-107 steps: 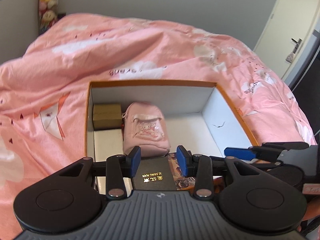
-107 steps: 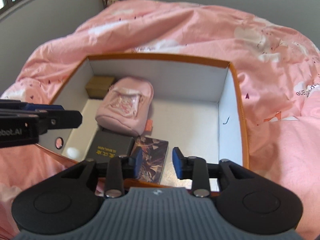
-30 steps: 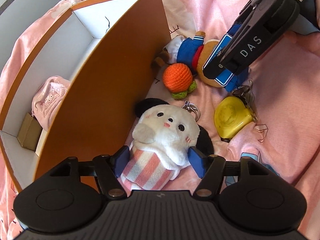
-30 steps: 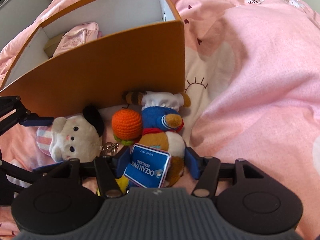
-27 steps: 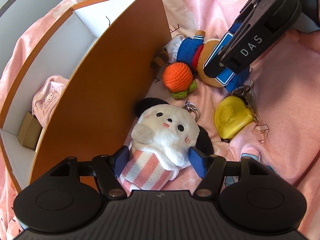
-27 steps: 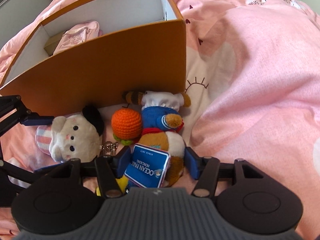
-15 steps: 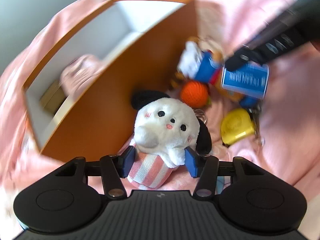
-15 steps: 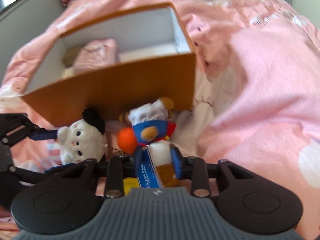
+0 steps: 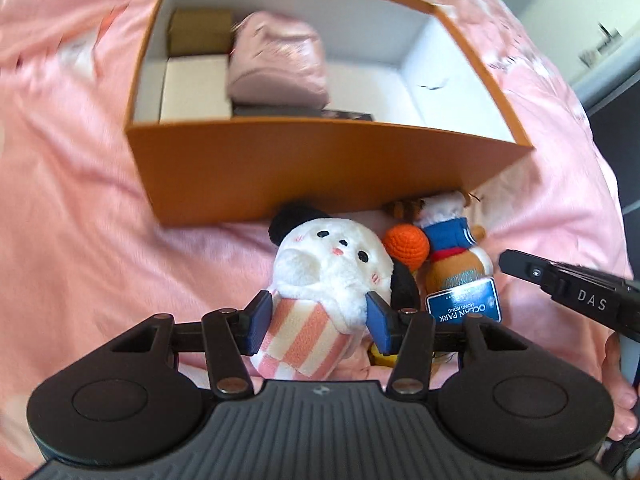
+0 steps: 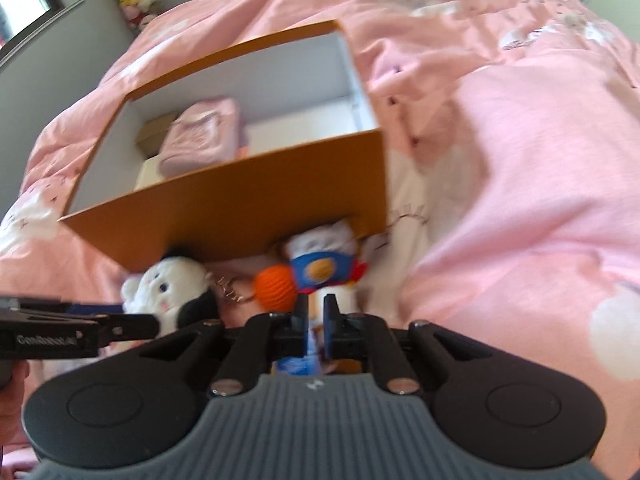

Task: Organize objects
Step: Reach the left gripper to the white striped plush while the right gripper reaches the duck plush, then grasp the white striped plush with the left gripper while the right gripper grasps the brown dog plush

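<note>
Since a second ago, both toys have been clamped and the left wrist view has been rolled so that the orange box is seen square-on above. In that view the left gripper is pointed steeply down, its blue pads pressed into the striped body of the white plush dog, whose head is shown upright above them. Pink bedding is spread under everything. Inside the box a pink pouch, a brown carton and a white carton are seen. Just beside the dog lie an orange crochet ball and a sailor plush with a blue tag.

From the right wrist view, the right gripper is angled down with its jaws nearly together, having just been closing, pinched on the blue tag below the sailor plush. The box wall stands directly behind the toys, and a grey wall is visible beyond.
</note>
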{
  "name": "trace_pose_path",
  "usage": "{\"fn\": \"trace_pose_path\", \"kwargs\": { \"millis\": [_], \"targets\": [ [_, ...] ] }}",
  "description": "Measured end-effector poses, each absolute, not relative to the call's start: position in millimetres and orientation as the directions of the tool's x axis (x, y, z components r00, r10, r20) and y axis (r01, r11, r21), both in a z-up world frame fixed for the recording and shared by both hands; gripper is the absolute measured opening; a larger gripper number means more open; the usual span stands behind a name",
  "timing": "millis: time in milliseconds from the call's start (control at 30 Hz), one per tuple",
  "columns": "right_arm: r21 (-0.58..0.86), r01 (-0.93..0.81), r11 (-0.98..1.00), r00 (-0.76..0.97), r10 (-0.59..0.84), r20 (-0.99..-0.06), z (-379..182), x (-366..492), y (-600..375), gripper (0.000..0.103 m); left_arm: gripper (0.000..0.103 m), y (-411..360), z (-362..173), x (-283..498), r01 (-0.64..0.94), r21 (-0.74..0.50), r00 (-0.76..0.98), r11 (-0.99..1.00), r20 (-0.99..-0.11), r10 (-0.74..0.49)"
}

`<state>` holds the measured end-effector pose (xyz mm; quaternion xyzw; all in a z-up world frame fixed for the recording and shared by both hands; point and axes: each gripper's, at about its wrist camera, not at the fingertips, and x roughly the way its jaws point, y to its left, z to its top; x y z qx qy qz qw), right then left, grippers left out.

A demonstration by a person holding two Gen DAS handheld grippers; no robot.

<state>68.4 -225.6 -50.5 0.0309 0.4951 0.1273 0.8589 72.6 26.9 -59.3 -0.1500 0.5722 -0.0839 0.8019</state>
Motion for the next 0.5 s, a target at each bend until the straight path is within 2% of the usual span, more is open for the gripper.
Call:
{"fn": "trace_pose_path", "kwargs": {
  "millis": [233, 500],
  "targets": [
    [0.190, -0.103, 0.976, 0.386, 0.215, -0.897, -84, 92, -253, 0.011, 0.064, 40, -63, 82, -0.043, -0.442, 0.293, 0.896, -0.863, -0.412],
    [0.251, -0.091, 0.964, 0.382, 0.267, -0.885, -85, 90, -253, 0.012, 0.063, 34, -55, 81, 0.135, -0.351, 0.286, 0.926, -0.881, -0.376]
  ]
}}
